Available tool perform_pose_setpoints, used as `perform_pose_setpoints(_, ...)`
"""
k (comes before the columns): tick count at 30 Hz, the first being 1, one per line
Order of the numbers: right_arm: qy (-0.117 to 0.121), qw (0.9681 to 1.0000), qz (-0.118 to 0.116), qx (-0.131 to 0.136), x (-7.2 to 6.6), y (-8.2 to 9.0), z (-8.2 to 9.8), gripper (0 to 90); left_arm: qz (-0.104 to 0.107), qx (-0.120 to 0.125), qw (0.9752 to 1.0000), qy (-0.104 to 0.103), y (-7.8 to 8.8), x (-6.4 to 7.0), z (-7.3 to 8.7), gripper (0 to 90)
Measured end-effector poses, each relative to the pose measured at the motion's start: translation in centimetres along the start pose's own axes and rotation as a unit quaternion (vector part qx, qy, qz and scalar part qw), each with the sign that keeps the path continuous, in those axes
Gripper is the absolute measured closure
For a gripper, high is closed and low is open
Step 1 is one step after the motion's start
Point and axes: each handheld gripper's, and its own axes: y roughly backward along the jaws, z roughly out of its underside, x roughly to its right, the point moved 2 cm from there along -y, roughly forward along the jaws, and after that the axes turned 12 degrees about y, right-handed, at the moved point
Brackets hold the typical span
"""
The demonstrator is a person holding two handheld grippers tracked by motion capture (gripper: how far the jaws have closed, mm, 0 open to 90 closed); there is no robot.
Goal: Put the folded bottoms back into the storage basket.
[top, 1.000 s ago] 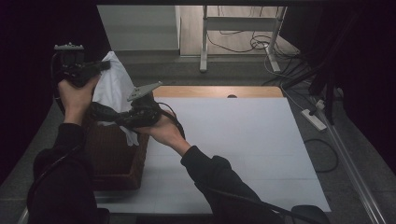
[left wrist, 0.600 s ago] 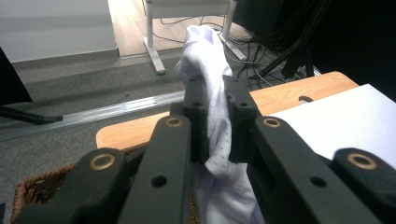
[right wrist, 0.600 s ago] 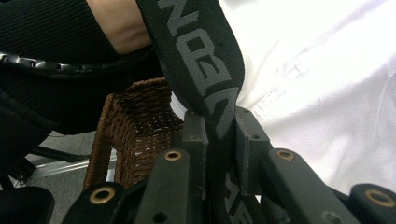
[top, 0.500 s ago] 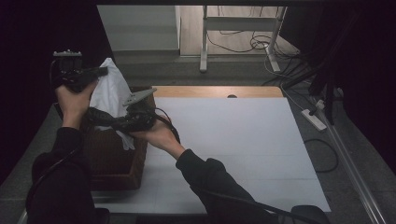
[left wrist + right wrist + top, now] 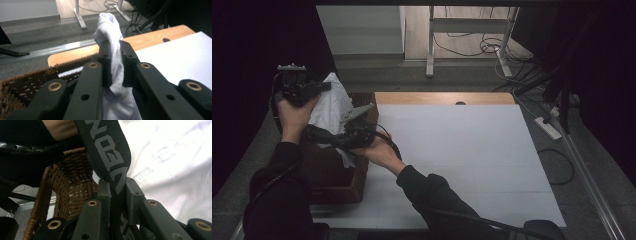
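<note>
High view showed a brown basket (image 5: 334, 175) at the left end of the white surface (image 5: 462, 150), with a white garment (image 5: 329, 102) held above it. Left tool (image 5: 314, 89) was over the basket's far left side, and in the left gripper view its jaws were clamped on a bunched fold of the garment (image 5: 112, 50). Right tool (image 5: 314, 135) lay across the basket's top; in the right gripper view its jaws pinched the garment's black lettered waistband (image 5: 110, 160), with the basket (image 5: 67, 187) just behind.
</note>
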Motion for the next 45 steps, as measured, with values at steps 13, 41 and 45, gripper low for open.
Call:
perform_pose_setpoints(13,-0.003,0.9996,-0.007,-0.028,-0.4,-2.3,1.7,76.5,-0.014,-0.029,0.9995,0.007,-1.2,-1.8,2.4,81.2)
perform_pose_setpoints(41,0.009,0.9987,0.003,-0.049,-1.2,-4.0,1.6,36.9,-0.108,-0.034,0.9919,0.059,1.2,-7.4,5.9,43.1)
perform_pose_setpoints(45,0.007,0.9988,0.016,-0.047,-0.3,-2.6,1.2,31.1,-0.092,-0.018,0.9941,0.055,1.4,-7.4,5.8,29.6)
